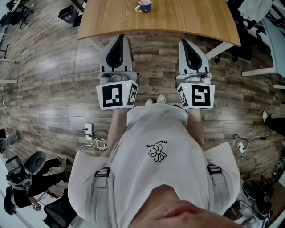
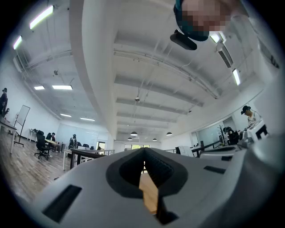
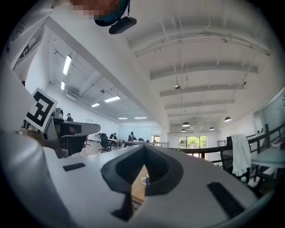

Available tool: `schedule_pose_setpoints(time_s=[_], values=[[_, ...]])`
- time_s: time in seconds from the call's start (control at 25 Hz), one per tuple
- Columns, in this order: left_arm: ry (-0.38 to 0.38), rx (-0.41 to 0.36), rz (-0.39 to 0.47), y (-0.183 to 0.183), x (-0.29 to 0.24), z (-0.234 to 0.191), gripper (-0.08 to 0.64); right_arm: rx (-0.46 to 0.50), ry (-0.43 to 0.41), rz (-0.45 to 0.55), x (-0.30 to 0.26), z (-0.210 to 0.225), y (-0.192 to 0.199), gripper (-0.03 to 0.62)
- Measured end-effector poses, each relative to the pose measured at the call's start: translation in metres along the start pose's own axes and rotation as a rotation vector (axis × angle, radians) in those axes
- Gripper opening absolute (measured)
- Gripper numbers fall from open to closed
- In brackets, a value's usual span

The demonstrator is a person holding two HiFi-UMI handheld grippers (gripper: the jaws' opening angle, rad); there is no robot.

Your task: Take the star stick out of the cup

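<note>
A blue cup with a white rim (image 1: 143, 6) stands on the wooden table (image 1: 187, 20), at its far side in the head view. I cannot make out the star stick in it. My left gripper (image 1: 119, 38) and my right gripper (image 1: 184, 42) are held side by side in front of my body. Both point at the table's near edge, well short of the cup. In the left gripper view the left gripper (image 2: 144, 151) has its jaws shut and empty. The right gripper (image 3: 144, 149) is shut too, and the cup (image 3: 145, 180) peeks through the slit beneath its tips.
White table legs (image 1: 218, 50) stand just beyond the grippers. A power strip with cables (image 1: 88, 131) lies on the wood floor to my left, and office chairs (image 1: 26, 173) stand at the lower left. A black box (image 1: 69, 13) sits at the upper left. People sit at distant desks (image 2: 44, 144).
</note>
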State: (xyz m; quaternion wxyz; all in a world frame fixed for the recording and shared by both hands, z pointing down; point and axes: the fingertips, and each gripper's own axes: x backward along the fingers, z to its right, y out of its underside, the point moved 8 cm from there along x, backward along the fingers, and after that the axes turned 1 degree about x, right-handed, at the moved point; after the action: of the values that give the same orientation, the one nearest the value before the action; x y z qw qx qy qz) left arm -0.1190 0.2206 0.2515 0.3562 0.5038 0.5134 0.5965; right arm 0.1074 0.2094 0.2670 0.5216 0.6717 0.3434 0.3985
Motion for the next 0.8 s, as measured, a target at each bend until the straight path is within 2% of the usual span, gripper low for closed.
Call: schedule_pose_setpoints(time_s=[0.36, 0.56, 0.8], values=[[-0.004, 0.002, 0.001, 0.006, -0.011, 0.005, 0.016, 0.023, -0.007, 0.004, -0.004, 0.012, 0.003, 0.006], [-0.009, 0.014, -0.001, 0.01, -0.019, 0.005, 0.017, 0.0, -0.022, -0.002, -0.01, 0.018, 0.006, 0.006], [-0.015, 0.015, -0.008, 0.018, -0.03, 0.012, 0.017, -0.078, -0.023, 0.008, -0.01, 0.035, 0.015, 0.008]])
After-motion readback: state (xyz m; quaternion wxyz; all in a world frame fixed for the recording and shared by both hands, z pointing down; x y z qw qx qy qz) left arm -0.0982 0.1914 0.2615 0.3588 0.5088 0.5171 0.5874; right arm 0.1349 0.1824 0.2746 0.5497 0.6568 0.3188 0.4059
